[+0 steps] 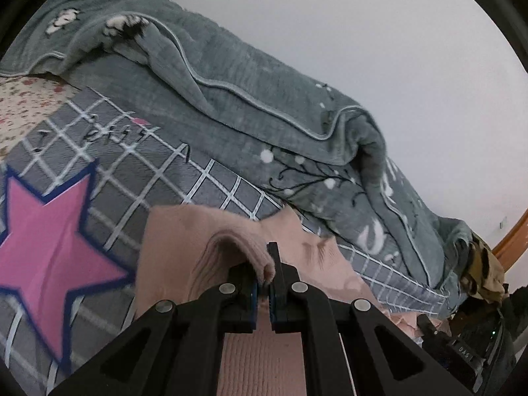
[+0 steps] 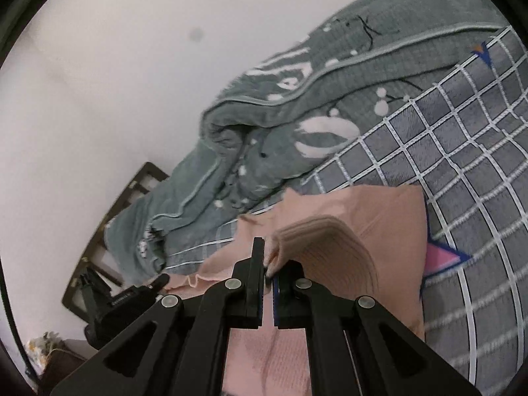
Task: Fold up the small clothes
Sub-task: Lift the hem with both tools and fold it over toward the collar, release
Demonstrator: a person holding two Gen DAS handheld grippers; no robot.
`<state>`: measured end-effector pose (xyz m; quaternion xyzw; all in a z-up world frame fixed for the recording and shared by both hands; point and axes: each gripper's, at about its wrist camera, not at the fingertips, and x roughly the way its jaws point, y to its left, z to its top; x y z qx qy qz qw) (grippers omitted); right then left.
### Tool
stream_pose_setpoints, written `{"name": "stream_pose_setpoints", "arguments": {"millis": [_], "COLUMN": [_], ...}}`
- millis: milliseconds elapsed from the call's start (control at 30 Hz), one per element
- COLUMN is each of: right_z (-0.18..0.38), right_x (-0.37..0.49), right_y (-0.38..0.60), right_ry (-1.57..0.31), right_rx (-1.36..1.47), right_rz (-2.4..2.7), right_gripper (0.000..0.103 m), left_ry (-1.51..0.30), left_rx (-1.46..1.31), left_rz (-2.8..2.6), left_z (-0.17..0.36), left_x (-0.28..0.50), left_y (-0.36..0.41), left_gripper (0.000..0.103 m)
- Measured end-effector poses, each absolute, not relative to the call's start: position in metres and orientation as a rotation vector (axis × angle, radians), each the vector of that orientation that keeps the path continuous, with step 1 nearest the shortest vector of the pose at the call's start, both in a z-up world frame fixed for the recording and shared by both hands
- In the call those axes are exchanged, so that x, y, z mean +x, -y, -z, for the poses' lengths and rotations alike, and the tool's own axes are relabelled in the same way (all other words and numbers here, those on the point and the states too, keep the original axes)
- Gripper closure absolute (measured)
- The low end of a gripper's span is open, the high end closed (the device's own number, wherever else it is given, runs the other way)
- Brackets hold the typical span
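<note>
A small pink knitted garment [image 1: 178, 241] lies on a grey checked bedspread [image 1: 211, 184]. My left gripper [image 1: 268, 274] is shut on a ribbed edge of it, which arches up over the left finger. In the right wrist view the same pink garment [image 2: 389, 217] is lifted in a fold, and my right gripper [image 2: 268, 272] is shut on its ribbed hem. The other gripper [image 2: 125, 300] shows at the lower left of that view, beside the garment's frilly edge.
A grey-green plush blanket [image 1: 231, 76] is bunched along the far side of the bed, against a white wall. A pink star [image 1: 43, 231] is printed on the bedspread. A dark wooden bed frame [image 2: 109, 217] stands at the bed's end.
</note>
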<state>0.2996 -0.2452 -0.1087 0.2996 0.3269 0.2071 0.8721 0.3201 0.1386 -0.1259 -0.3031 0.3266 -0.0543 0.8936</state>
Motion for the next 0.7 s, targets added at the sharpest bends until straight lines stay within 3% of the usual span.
{"name": "stream_pose_setpoints", "arguments": {"millis": [167, 200, 233, 300, 500, 700], "right_z": [0.129, 0.132, 0.134, 0.137, 0.131, 0.125], "right_x": [0.342, 0.348, 0.350, 0.352, 0.333, 0.282], "right_y": [0.247, 0.246, 0.244, 0.242, 0.246, 0.271], "right_ry": [-0.717, -0.716, -0.713, -0.720, -0.766, -0.780], "right_rx": [0.622, 0.596, 0.567, 0.535, 0.487, 0.382], "right_rz": [-0.347, -0.313, -0.283, -0.276, -0.308, -0.287], "right_gripper": [0.095, 0.090, 0.077, 0.058, 0.056, 0.053], "left_ry": [-0.715, -0.728, -0.747, -0.744, -0.748, -0.716], "left_rx": [-0.662, -0.657, -0.642, -0.622, -0.674, -0.590], "left_rz": [0.123, 0.112, 0.105, 0.112, 0.107, 0.076], "left_z": [0.142, 0.144, 0.145, 0.147, 0.150, 0.146], "left_x": [0.355, 0.360, 0.363, 0.364, 0.345, 0.293], "left_y": [-0.137, -0.138, -0.138, -0.142, -0.154, -0.153], "left_gripper": [0.094, 0.081, 0.064, 0.054, 0.052, 0.041]}}
